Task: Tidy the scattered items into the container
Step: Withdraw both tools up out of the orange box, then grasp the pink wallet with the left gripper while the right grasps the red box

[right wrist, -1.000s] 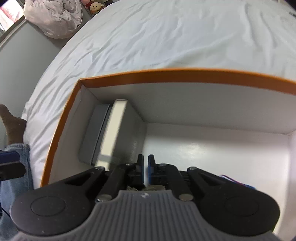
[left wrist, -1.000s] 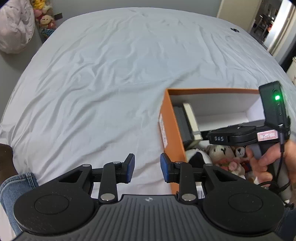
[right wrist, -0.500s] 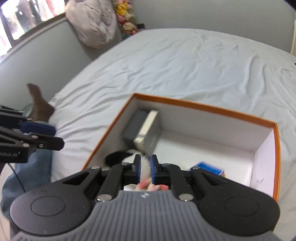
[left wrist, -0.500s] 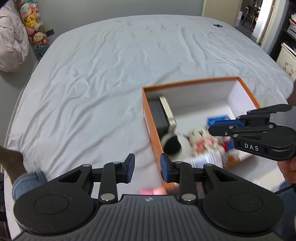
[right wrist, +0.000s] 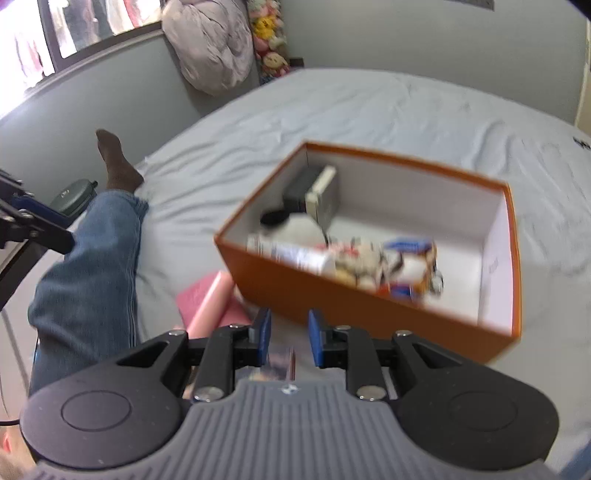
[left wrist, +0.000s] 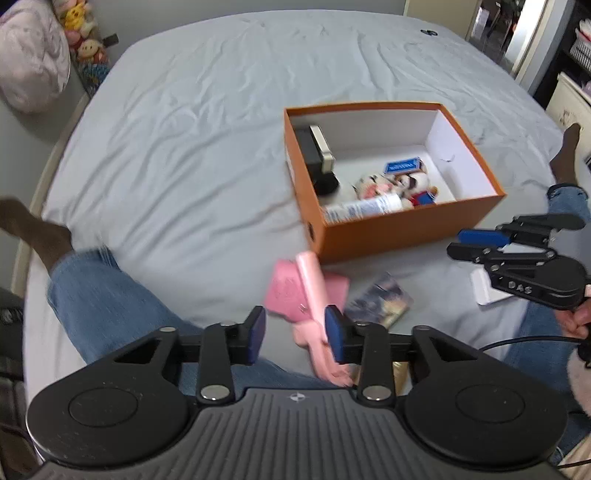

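Observation:
An orange box [left wrist: 406, 229] [right wrist: 369, 295] stands on the bed and holds a grey case, plush toys, a white tube and a blue card pack. A pink hairbrush [left wrist: 306, 291] [right wrist: 208, 299] lies on the sheet in front of the box, with a dark packet [left wrist: 380, 301] [right wrist: 280, 362] beside it. My left gripper [left wrist: 295, 328] hovers above the brush; its jaws are opening and the pads do not touch it. My right gripper [right wrist: 290, 328] [left wrist: 476, 242] hangs near the box's front wall, jaws opening, with nothing between them. A white flat item [left wrist: 482, 291] lies under it.
A person's legs in blue jeans [left wrist: 99, 295] [right wrist: 88, 258] with dark socks stretch over the bed on both sides. A bundled blanket [right wrist: 210, 48] and plush toys [left wrist: 85, 33] sit past the bed's far left corner. Wrinkled grey sheet [left wrist: 221, 110] spreads behind the box.
Both grippers have drawn back and up from the box. The right one came out of the box and its jaws parted. The left jaws widened. The pink brush and packet came into view.

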`<state>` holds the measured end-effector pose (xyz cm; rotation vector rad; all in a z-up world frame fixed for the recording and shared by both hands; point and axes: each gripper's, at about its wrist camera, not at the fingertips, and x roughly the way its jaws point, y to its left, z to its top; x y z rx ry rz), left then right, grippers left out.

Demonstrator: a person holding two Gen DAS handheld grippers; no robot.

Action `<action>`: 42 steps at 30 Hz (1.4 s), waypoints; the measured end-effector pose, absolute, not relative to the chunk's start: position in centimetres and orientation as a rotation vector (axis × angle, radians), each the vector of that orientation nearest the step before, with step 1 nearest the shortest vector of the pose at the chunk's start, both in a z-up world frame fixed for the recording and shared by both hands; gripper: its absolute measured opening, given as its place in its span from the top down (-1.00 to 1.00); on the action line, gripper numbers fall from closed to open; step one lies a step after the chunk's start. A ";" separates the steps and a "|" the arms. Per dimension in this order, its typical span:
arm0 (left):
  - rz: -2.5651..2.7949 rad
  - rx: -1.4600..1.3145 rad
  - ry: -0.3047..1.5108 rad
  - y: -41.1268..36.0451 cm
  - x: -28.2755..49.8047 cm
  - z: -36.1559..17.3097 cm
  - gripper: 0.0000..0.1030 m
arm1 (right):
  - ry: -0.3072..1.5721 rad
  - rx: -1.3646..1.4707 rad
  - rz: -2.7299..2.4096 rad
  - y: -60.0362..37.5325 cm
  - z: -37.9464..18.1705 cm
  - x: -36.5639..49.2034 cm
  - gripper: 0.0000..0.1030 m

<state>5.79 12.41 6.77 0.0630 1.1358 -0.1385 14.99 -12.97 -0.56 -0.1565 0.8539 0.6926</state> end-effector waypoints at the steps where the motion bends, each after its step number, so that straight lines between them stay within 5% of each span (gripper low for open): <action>1: -0.140 0.049 1.127 12.2 5.3 6.2 0.05 | 0.866 -0.155 0.686 -13.3 -1.0 14.5 0.52; 14: -0.168 0.075 1.101 7.8 4.2 -1.2 -0.07 | 1.065 -0.093 0.619 -15.2 -6.7 14.1 0.32; 27: -0.062 -0.044 1.192 14.2 12.2 -6.7 -0.10 | 1.144 -0.099 0.687 -11.0 -9.4 17.6 0.01; 42: -0.195 -0.124 1.352 17.1 16.4 -11.8 -0.48 | 1.341 -0.042 0.693 -8.0 -13.4 21.1 -0.21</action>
